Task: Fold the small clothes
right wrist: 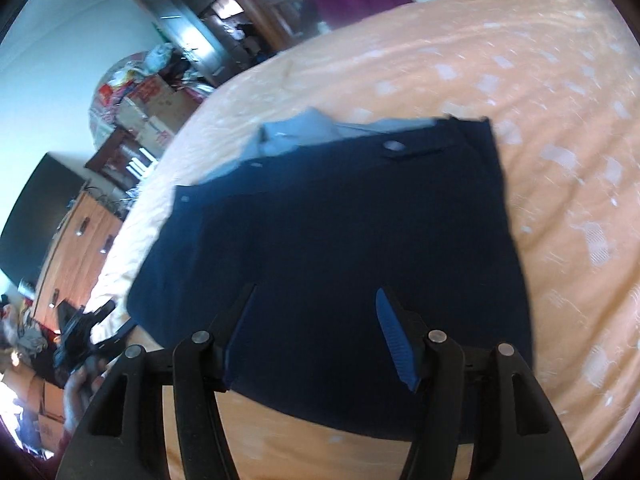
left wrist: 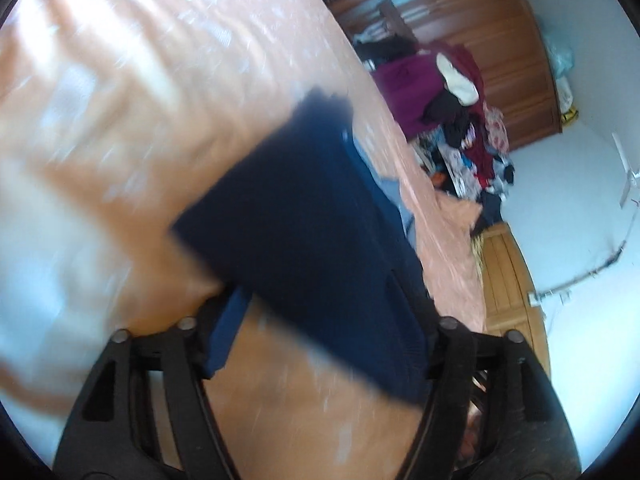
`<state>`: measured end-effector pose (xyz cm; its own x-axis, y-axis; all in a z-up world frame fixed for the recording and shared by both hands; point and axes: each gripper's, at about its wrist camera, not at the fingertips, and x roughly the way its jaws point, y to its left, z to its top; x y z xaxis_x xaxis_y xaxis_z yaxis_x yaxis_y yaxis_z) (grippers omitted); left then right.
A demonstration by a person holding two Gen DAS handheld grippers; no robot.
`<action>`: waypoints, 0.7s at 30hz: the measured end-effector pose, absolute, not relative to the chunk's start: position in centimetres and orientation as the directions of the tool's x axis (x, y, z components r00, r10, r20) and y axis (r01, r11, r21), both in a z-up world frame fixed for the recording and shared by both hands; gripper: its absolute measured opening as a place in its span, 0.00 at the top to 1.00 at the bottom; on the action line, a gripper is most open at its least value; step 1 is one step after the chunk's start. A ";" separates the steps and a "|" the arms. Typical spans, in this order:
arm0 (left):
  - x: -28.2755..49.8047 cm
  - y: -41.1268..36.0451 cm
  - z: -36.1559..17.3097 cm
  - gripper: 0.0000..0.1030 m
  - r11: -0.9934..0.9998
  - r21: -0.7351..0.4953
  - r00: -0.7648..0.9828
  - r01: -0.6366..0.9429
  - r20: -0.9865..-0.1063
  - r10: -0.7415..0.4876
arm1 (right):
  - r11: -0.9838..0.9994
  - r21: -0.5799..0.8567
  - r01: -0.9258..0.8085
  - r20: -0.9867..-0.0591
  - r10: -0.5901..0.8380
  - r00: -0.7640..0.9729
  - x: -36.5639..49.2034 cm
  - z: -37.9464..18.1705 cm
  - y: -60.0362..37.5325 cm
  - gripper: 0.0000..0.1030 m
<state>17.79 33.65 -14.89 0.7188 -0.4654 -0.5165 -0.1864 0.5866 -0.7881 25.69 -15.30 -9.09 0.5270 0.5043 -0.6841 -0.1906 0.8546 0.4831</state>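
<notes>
Two wrist views were examined, both blurred in places.

Right wrist view: we find the right claw [right wrist: 316, 320] low in the frame, its jaws standing apart with a clear gap between them. One blue pad [right wrist: 394, 340] shows plainly, facing inward. We see no cloth pinched between the pads; the claw is released. Beyond its tips lies a navy garment [right wrist: 340, 240], spread flat across the centre of the frame on the bed [right wrist: 540, 120], which is covered in a peach sheet with pale flecks. At the garment's upper edge a light grey-blue cloth [right wrist: 296, 136] shows, partly under the navy fabric. In the lower left corner we note the other claw [right wrist: 86, 330] and a hand [right wrist: 78, 392], small and indistinct.

Left wrist view: the left claw [left wrist: 320, 320] sits at the bottom of the frame, its jaws wide apart. The navy garment [left wrist: 304, 232] runs from mid-frame down between them. Its lower right edge lies against the right-side finger, but we cannot tell whether the pads press on it; no grip is evident. A heap of mixed clothes [left wrist: 460, 120] lies at the upper right, past the bed's [left wrist: 140, 120] edge, before wooden furniture [left wrist: 480, 20].
</notes>
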 end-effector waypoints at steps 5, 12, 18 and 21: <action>19.8 33.5 -15.2 0.55 0.618 -0.758 0.780 -0.210 -0.511 -0.361 | 0.840 0.469 -0.274 -0.665 0.540 0.517 27.5 -6.3 -10.4 0.31; 20.3 29.5 -11.1 0.96 0.811 -0.581 0.824 -0.074 -0.493 -0.278 | 0.764 0.512 -0.393 -0.681 0.639 0.357 36.6 -4.4 2.3 0.29; 20.7 26.2 -9.3 0.96 0.909 -0.415 0.836 0.042 -0.484 -0.260 | 0.685 0.498 -0.532 -0.788 0.613 0.051 43.3 -4.5 18.1 0.27; 20.9 24.8 -8.8 0.96 0.929 -0.358 0.832 0.097 -0.482 -0.273 | 0.719 0.417 -0.556 -0.877 0.479 -0.038 44.7 -6.1 22.8 0.24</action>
<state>20.90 24.79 -8.83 0.8324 -0.2728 -0.4824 0.0972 0.9288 -0.3575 44.71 22.78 -6.15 -0.0382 0.4791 -0.8769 -0.5565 0.7187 0.4169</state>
